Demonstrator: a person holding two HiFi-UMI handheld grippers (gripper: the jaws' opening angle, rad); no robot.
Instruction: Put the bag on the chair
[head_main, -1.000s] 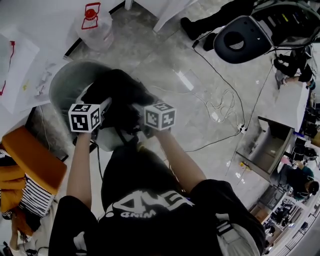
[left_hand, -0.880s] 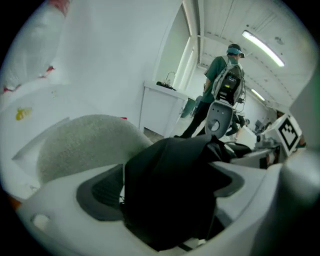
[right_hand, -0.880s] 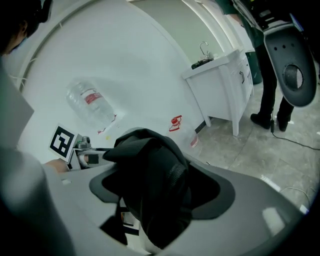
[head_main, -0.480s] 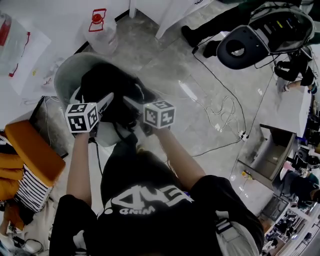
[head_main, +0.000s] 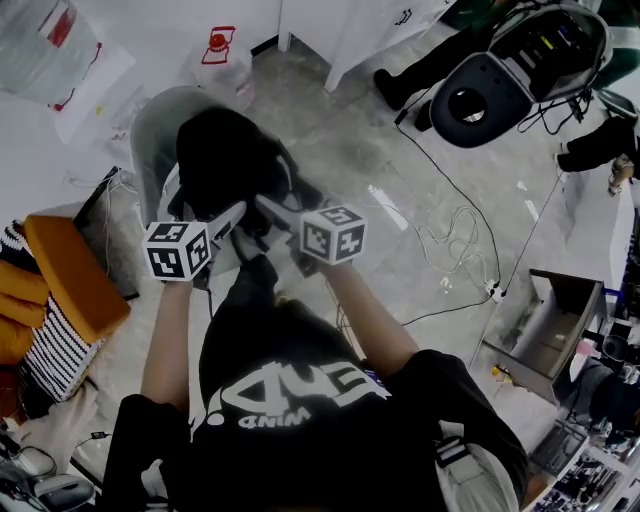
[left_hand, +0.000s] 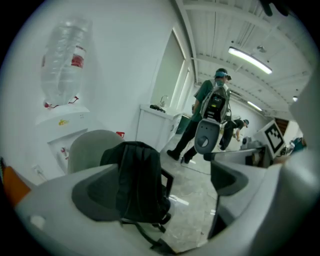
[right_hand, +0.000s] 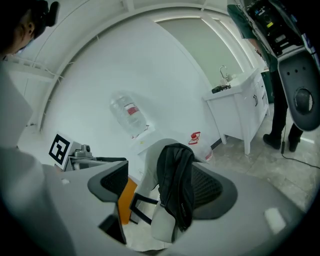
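Note:
The black bag (head_main: 228, 160) rests upright on the grey chair (head_main: 148, 128), leaning against its backrest. Both grippers hang just in front of it, apart from it. My left gripper (head_main: 234, 216) and my right gripper (head_main: 272, 210) are open; their jaws have just been opening and nothing lies between them. In the left gripper view the bag (left_hand: 140, 180) and the chair back (left_hand: 87, 145) stand beyond the wide jaws of the left gripper (left_hand: 165, 200). Past the right gripper (right_hand: 160, 197), the right gripper view shows the bag (right_hand: 175, 175) draped down over the chair (right_hand: 162, 227).
A water dispenser with a bottle (left_hand: 62, 60) stands against the wall behind the chair, and a jug (head_main: 222, 55) sits on the floor. Orange cushions (head_main: 70, 280) lie to the left. Cables (head_main: 440, 230) cross the floor. A person carrying equipment (left_hand: 212, 115) walks at the right.
Both grippers were at the bag over the chair a second ago. They have let go, opened wide and drawn back and up towards me. The bag stays on the chair.

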